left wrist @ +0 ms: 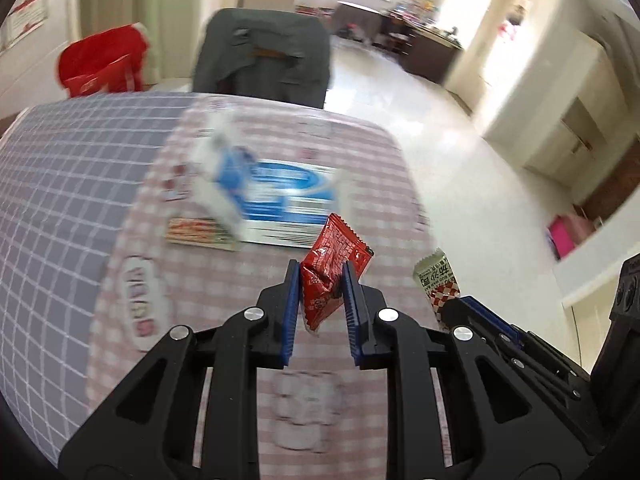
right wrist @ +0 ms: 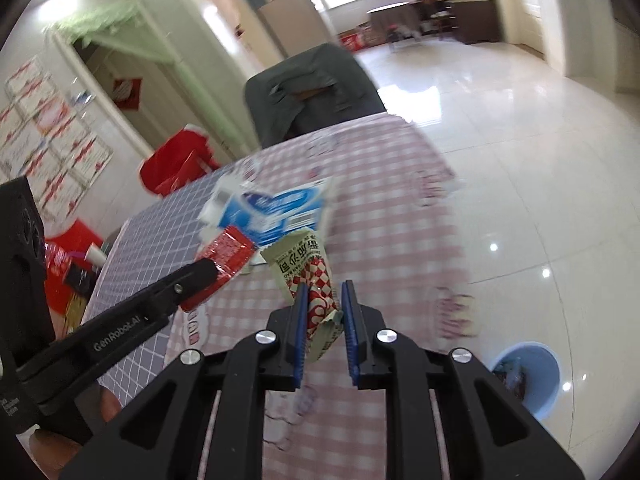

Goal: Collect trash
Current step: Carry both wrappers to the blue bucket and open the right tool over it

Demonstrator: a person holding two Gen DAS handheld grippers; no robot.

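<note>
My left gripper point(left wrist: 320, 276) is shut on a red snack packet point(left wrist: 330, 264) and holds it above the pink checked tablecloth point(left wrist: 360, 168). It also shows at the left in the right wrist view point(right wrist: 208, 270) with the red packet point(right wrist: 224, 256). My right gripper point(right wrist: 324, 300) is shut on a pale green wrapper with red and white checks point(right wrist: 306, 268), also lifted off the table. That wrapper and the right gripper's fingers point(left wrist: 480, 312) show at the right in the left wrist view, wrapper point(left wrist: 436, 276). A blue bin point(right wrist: 528, 376) with trash inside stands on the floor at lower right.
A blue and white carton point(left wrist: 272, 192) lies on the table beyond the grippers, with a flat red and yellow packet point(left wrist: 200, 232) beside it. A chair draped in grey cloth point(left wrist: 264, 52) stands at the far edge. A red bag point(left wrist: 100, 64) sits at the left. Glossy white floor point(right wrist: 500, 140) lies to the right.
</note>
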